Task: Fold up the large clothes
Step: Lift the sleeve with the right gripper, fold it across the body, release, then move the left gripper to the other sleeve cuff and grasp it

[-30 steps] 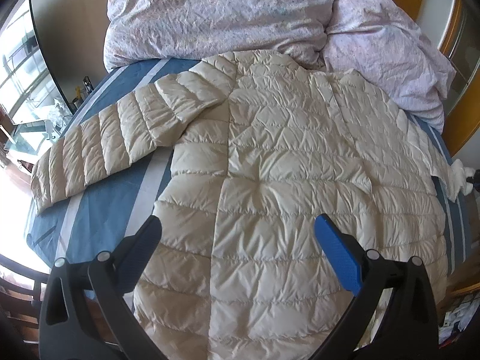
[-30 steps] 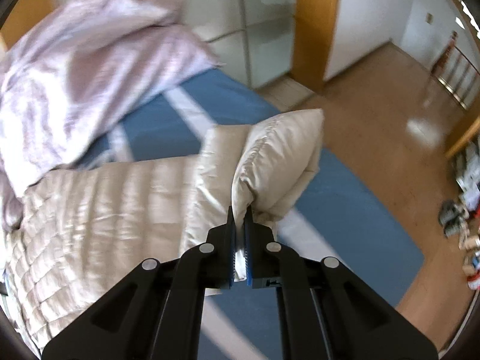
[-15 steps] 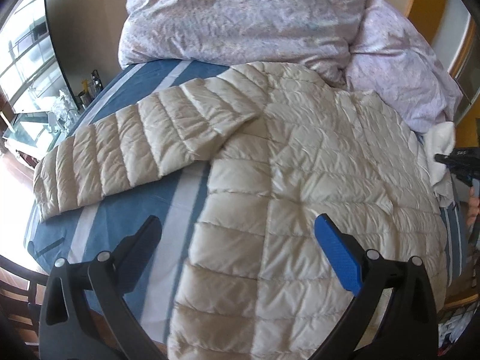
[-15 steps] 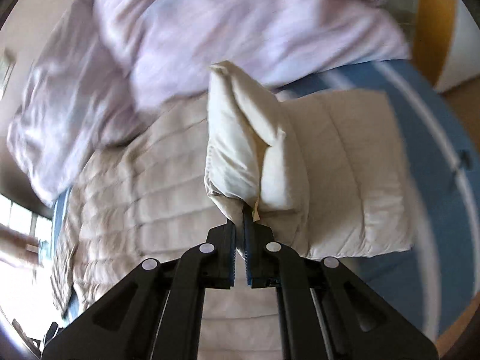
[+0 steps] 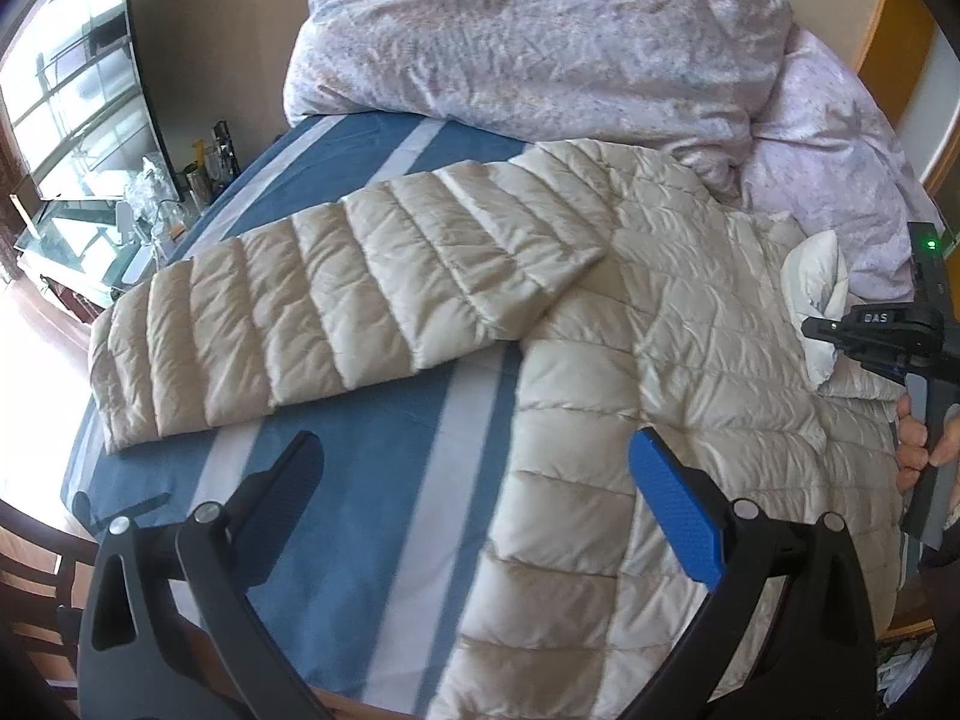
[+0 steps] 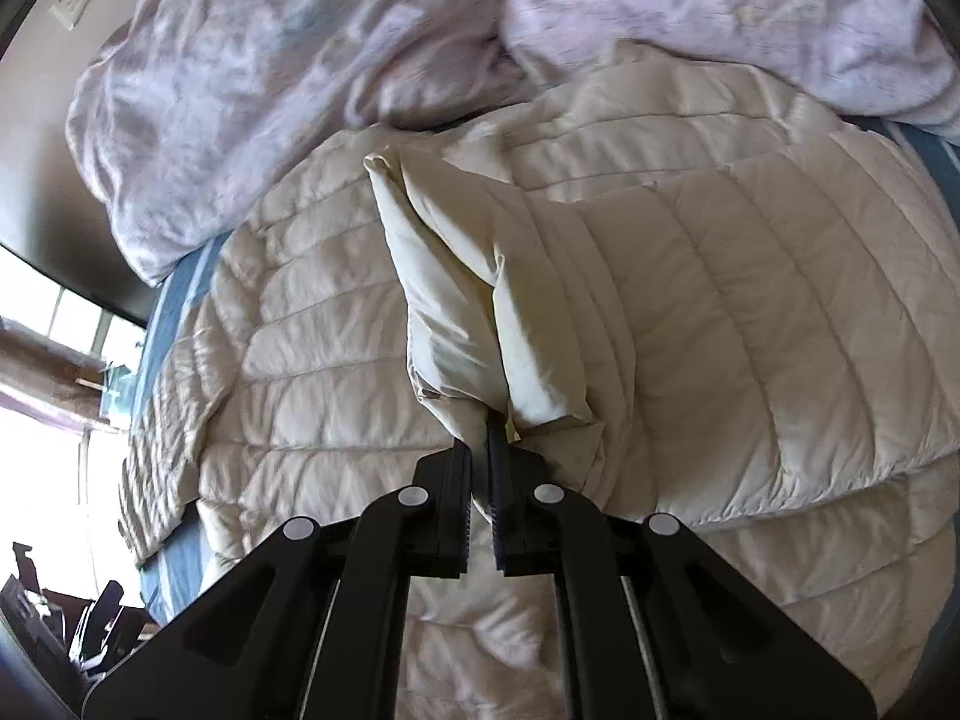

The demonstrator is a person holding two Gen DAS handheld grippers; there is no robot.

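Jacket [image 5: 690, 360]: spread back-up on the striped bed [image 5: 360, 480], one sleeve [image 5: 336, 312] stretched sideways.
Cuff [image 6: 468, 300]: pinched and held above the jacket's back.
Right gripper [image 6: 480, 450]: fingers clamped tight on the cuff.
Left gripper [image 5: 474, 492]: fingers spread wide, nothing held, above the hem.
Duvet [image 5: 540, 30]: bunched at the collar end.

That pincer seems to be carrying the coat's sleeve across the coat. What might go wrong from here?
Three things, I think. The right gripper pinches only the bunched end of the sleeve cuff; slick quilted fabric may slip free. The other sleeve lies spread over the striped bedsheet near the bed's edge and may slide off. The jacket presses against the piled duvet, which could snag the fold. The left gripper hovers open, steadying nothing.
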